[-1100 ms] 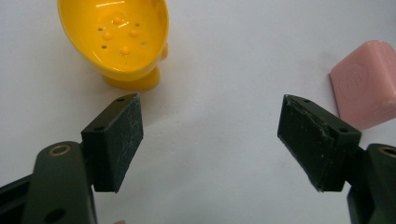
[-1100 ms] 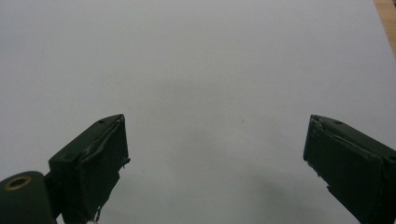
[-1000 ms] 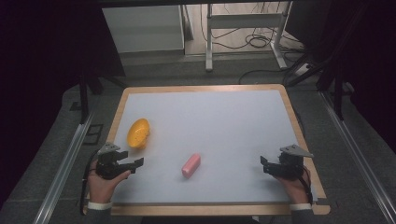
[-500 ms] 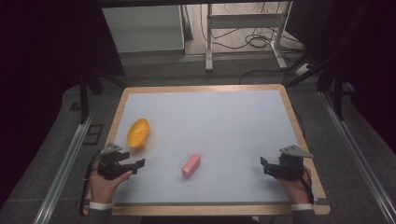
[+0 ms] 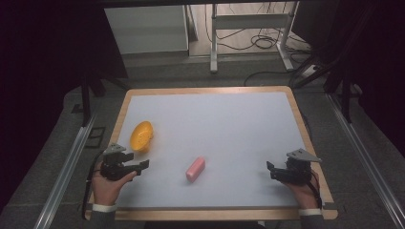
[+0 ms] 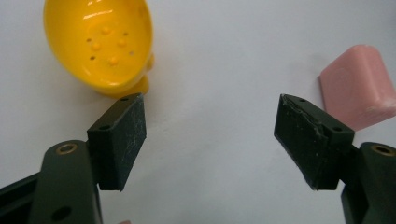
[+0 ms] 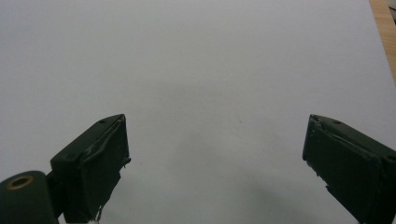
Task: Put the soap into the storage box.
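A yellow oval dish (image 5: 142, 136) with small holes lies on the white table top (image 5: 215, 124) at the left; in the left gripper view the yellow dish (image 6: 100, 44) sits beyond the left jaw. A pink bar (image 5: 196, 169) lies near the table's middle front, and the pink bar (image 6: 359, 86) shows past the right jaw. My left gripper (image 5: 141, 164) hovers open just in front of the dish, nothing between its jaws (image 6: 210, 140). My right gripper (image 5: 270, 170) is held open near the front right, over bare white surface (image 7: 215, 154).
The table has a wooden rim (image 5: 305, 129). Metal rails (image 5: 67, 171) run along both sides on the grey floor. Behind the table stand a white cabinet (image 5: 145, 28) and a metal frame (image 5: 248, 24) with cables.
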The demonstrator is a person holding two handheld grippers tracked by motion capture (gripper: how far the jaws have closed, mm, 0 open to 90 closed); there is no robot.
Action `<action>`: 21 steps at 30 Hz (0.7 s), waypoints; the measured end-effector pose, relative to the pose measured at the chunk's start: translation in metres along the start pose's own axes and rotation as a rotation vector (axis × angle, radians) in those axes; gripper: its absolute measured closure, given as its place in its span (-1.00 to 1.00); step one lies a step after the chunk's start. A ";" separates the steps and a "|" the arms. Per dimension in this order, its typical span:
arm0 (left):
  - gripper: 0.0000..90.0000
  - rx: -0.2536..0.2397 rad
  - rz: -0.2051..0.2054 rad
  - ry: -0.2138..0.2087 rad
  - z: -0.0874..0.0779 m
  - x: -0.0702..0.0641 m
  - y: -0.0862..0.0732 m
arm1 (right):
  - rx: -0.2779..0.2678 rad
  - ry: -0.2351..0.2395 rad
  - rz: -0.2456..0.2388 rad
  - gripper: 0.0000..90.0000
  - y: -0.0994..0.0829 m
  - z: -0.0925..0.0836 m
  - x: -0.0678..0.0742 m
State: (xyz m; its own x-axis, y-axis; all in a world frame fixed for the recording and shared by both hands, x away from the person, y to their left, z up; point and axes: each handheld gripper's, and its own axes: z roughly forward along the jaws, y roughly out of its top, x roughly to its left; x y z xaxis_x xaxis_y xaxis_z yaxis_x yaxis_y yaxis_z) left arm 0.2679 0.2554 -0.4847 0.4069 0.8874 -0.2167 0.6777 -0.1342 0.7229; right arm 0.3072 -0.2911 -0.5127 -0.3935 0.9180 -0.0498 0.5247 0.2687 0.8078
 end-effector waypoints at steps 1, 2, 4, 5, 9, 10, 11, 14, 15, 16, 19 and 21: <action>-0.43 0.000 0.000 0.000 0.000 0.000 0.000 | 0.000 0.000 0.000 -0.85 0.000 0.000 0.000; -0.43 0.003 0.013 0.002 0.000 -0.004 0.004 | -0.001 -0.004 -0.002 -0.85 0.000 -0.001 -0.001; -0.43 0.001 0.018 -0.003 -0.001 -0.007 0.008 | -0.003 -0.008 -0.003 -0.85 0.000 -0.003 -0.002; -0.44 0.001 0.018 -0.003 -0.001 -0.007 0.008 | -0.003 -0.008 -0.003 -0.85 0.000 -0.003 -0.002; -0.44 0.001 0.024 -0.002 -0.003 -0.012 0.014 | -0.004 -0.017 -0.001 -0.85 0.000 -0.004 -0.003; -0.44 0.001 0.024 -0.002 -0.003 -0.012 0.014 | -0.004 -0.017 -0.001 -0.85 0.000 -0.004 -0.003; -0.44 -0.002 0.027 -0.003 -0.004 -0.014 0.016 | -0.002 -0.019 -0.003 -0.85 0.000 -0.004 -0.003; -0.44 -0.001 0.027 -0.004 -0.004 -0.015 0.017 | -0.003 -0.020 -0.007 -0.85 0.000 -0.005 -0.002; -0.44 -0.001 0.027 -0.004 -0.004 -0.015 0.017 | -0.003 -0.020 -0.007 -0.85 0.000 -0.005 -0.002; -0.44 -0.002 0.030 -0.005 -0.004 -0.016 0.018 | -0.003 -0.022 -0.008 -0.85 0.000 -0.005 -0.002; -0.44 -0.001 0.034 -0.007 -0.004 -0.018 0.020 | -0.002 -0.023 -0.011 -0.85 0.000 -0.005 -0.002; -0.44 0.001 0.040 -0.007 -0.004 -0.020 0.021 | -0.001 -0.024 -0.011 -0.85 0.000 -0.005 -0.002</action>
State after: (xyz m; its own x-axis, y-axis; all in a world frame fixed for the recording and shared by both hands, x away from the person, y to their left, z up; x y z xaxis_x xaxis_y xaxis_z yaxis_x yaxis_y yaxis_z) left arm 0.2716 0.2364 -0.4627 0.4380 0.8783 -0.1917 0.6613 -0.1703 0.7305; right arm 0.3047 -0.2947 -0.5095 -0.3810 0.9217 -0.0731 0.5193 0.2787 0.8079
